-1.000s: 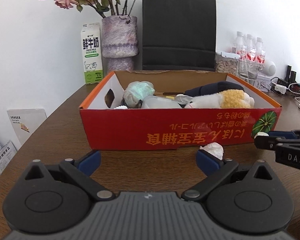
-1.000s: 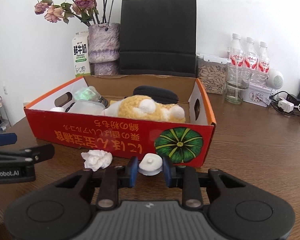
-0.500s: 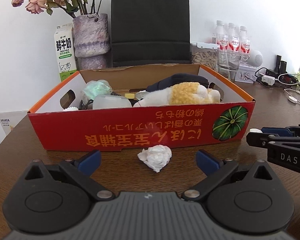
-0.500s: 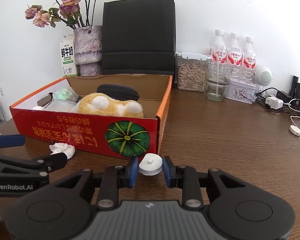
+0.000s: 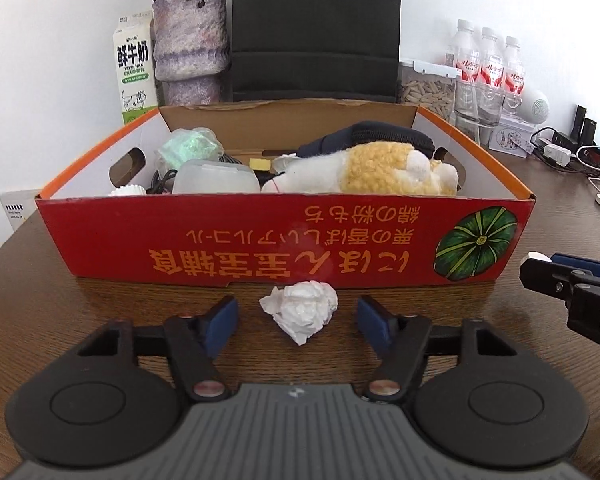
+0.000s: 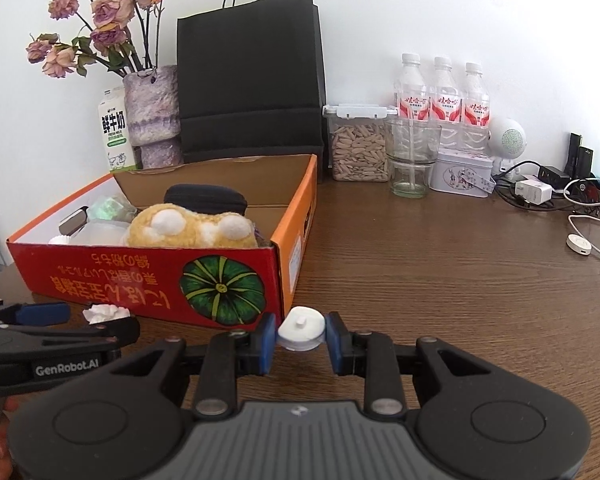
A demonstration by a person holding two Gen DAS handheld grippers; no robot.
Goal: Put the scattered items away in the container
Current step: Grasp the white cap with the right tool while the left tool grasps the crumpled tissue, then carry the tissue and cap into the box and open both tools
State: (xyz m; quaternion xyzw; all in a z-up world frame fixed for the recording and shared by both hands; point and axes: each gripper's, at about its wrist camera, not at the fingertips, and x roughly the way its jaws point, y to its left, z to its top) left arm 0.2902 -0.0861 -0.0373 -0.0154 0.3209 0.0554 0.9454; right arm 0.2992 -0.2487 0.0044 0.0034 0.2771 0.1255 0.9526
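Observation:
A crumpled white tissue (image 5: 300, 310) lies on the wooden table just in front of the red cardboard box (image 5: 260, 240). My left gripper (image 5: 298, 316) straddles it, its jaws closing; the blue pads stand clear of the paper on both sides. My right gripper (image 6: 301, 330) is shut on a small white round cap (image 6: 301, 326), held low near the box's right front corner (image 6: 278, 280). The right view also shows the tissue (image 6: 106, 314) behind the left gripper's fingers (image 6: 48, 314). The box holds a yellow-and-white plush toy (image 5: 380, 174), a dark pouch and several other items.
Behind the box stand a vase of dried roses (image 6: 152, 114), a milk carton (image 6: 116, 134), a black paper bag (image 6: 252, 80), a seed jar (image 6: 358, 148), a glass (image 6: 412, 160), three water bottles (image 6: 442, 96) and a tin. Chargers and cables (image 6: 580, 200) lie at far right.
The left gripper slid right along the box front until the tissue sat between its fingers, and its jaws narrowed. The right gripper moved right with the cap, past the box's corner.

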